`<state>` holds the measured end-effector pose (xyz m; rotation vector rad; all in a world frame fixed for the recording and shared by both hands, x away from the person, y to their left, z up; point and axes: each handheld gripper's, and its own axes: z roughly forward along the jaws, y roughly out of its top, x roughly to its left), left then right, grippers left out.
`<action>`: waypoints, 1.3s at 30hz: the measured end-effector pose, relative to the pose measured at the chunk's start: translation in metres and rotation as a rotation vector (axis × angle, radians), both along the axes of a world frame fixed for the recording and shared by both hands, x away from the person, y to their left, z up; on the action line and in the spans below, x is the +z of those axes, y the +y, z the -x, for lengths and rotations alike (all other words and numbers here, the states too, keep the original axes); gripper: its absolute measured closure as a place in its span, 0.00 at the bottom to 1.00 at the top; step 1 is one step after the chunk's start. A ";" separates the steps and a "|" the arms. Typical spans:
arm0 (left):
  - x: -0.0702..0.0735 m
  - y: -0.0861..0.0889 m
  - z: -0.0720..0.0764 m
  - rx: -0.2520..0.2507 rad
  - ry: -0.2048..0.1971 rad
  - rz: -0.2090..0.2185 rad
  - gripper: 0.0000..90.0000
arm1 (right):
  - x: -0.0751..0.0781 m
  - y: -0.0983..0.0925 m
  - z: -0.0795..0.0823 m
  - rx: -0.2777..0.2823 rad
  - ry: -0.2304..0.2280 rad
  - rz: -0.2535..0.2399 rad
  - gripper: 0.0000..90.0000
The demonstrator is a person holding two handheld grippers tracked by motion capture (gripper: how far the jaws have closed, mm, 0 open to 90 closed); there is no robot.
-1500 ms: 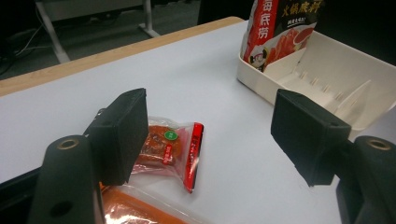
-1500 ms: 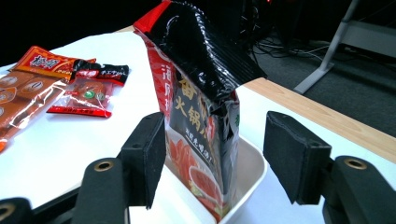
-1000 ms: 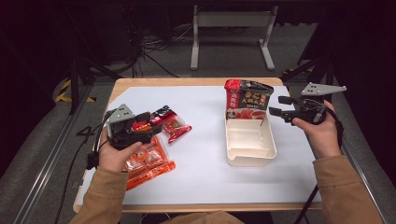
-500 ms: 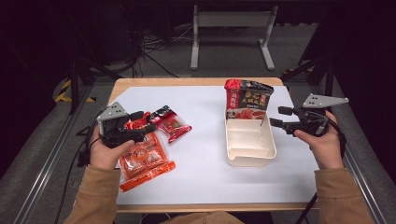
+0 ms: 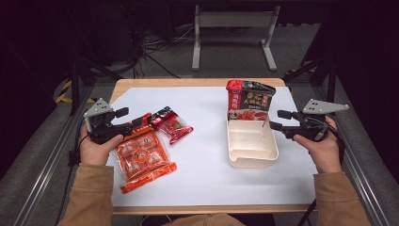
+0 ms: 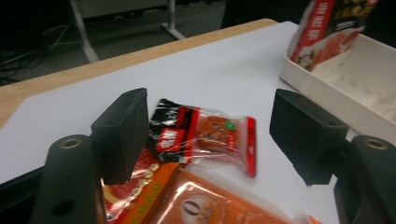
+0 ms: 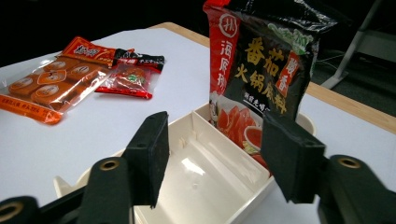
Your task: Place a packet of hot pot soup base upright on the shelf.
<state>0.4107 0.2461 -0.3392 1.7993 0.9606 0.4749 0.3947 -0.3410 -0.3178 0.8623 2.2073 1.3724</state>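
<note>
My left gripper hovers at the table's left edge, jaws spread wide and empty, over the near end of the small red snack packet and the orange biscuit pack, with bare white surface open between these and the white tray toward the right edge. My right gripper, its jaws just now narrowing yet parted on nothing, is beside the tray's right wall. The right gripper view adds the tray's inner dividers and the hotpot sauce bag standing upright in its far end.
</note>
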 end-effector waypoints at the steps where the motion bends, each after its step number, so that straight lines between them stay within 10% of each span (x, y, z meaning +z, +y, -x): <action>1: -0.002 0.004 -0.002 0.010 0.003 -0.004 0.34 | 0.000 0.001 0.000 0.003 -0.003 -0.001 0.52; 13: -0.023 0.036 -0.016 0.122 0.029 -0.012 0.34 | -0.001 0.007 0.006 0.050 -0.063 -0.029 0.55; 39: -0.081 0.077 -0.032 0.315 0.175 -0.015 0.32 | -0.002 0.016 0.006 0.125 -0.016 -0.051 0.53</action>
